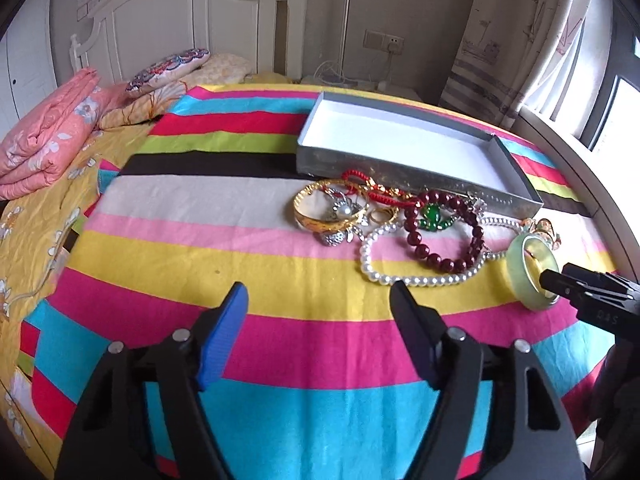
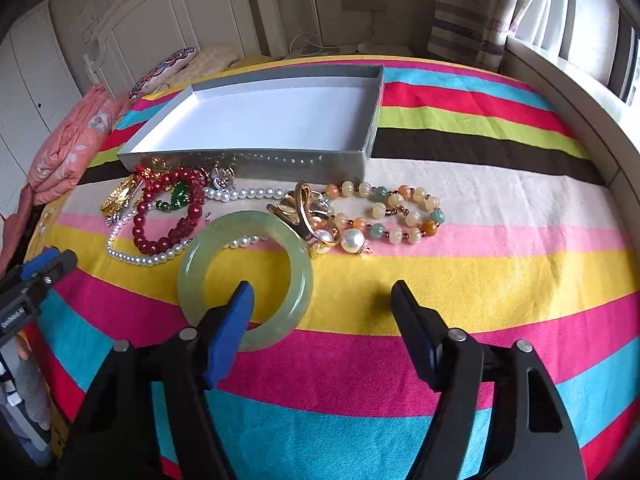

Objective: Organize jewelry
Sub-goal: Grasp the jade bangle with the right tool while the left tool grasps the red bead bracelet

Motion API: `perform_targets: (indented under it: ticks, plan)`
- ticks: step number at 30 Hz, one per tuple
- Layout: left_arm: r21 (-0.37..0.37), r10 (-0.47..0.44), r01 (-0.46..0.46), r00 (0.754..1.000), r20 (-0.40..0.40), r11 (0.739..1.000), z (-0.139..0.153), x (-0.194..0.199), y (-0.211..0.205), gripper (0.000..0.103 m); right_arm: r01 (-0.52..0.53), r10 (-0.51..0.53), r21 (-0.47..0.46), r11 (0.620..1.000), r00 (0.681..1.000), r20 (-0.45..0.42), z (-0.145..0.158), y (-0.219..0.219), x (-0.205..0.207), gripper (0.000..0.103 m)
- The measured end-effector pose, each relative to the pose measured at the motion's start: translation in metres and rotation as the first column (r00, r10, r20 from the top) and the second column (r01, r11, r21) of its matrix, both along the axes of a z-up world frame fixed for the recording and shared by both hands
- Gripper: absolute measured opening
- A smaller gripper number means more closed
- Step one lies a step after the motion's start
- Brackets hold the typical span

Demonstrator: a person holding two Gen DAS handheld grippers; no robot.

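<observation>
Jade bangle (image 2: 245, 280) – smooth, round | right gripper (image 2: 322, 294) jaws spread, one inside ring | left gripper (image 1: 320, 294) jaws spread

Part of the jade bangle (image 2: 245, 280) is covered by the blue pad of the right tongs (image 2: 322, 312) in the right wrist view; in the left wrist view its near rim is hidden behind a black fingertip (image 1: 554, 280). The pearl necklace (image 2: 160, 257) is overlapped by the bangle and by the red bead bracelet (image 2: 168, 216). The gold bangle (image 2: 118, 198) is seen edge-on, its shape unclear. The pieces tangled beside it cannot be told apart. The bed (image 2: 400, 360) is cut off by the lower edge.
</observation>
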State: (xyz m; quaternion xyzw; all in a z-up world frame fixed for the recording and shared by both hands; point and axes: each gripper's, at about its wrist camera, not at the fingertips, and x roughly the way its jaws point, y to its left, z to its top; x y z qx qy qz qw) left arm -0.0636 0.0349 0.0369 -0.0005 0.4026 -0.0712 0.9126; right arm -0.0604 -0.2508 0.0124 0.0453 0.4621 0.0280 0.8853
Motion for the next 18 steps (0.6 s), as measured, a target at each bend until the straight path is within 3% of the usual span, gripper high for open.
perform_targets:
  ticks: [1,4,5,7,10,13,18]
  plan:
    - [0.01,0.006,-0.006,1.0,0.023,1.0,0.006,-0.005,0.003,0.072,-0.017,0.017,-0.02,1.0,1.0,0.0,0.0,0.004,0.001,0.052]
    - [0.011,-0.013,0.012,0.998,0.069,1.0,0.024,-0.011,0.003,0.072,-0.057,0.057,-0.07,0.996,0.998,0.002,0.0,0.015,0.005,0.036]
    - [0.017,-0.028,0.027,0.997,0.077,1.0,0.029,-0.012,0.001,0.072,-0.076,0.077,-0.062,0.995,0.997,0.009,0.0,0.017,0.005,0.023]
    - [0.042,-0.076,0.072,0.993,0.09,0.996,0.034,-0.012,-0.01,0.072,-0.113,0.113,-0.017,0.993,0.993,0.022,0.001,0.015,0.006,0.017]
    - [0.111,-0.159,0.15,0.985,0.071,0.982,0.03,-0.012,-0.034,0.073,-0.155,0.152,0.08,0.985,0.988,0.034,0.0,0.004,-0.001,0.016]
    - [0.128,-0.23,0.226,0.973,0.018,0.966,0.017,-0.003,-0.057,0.073,-0.159,0.156,0.201,0.967,0.987,0.033,-0.001,-0.015,-0.009,0.016]
    - [0.119,-0.23,0.239,0.97,-0.085,0.964,0.002,0.047,-0.091,0.073,-0.151,0.144,0.236,0.96,0.988,0.047,0.002,-0.033,-0.032,0.016]
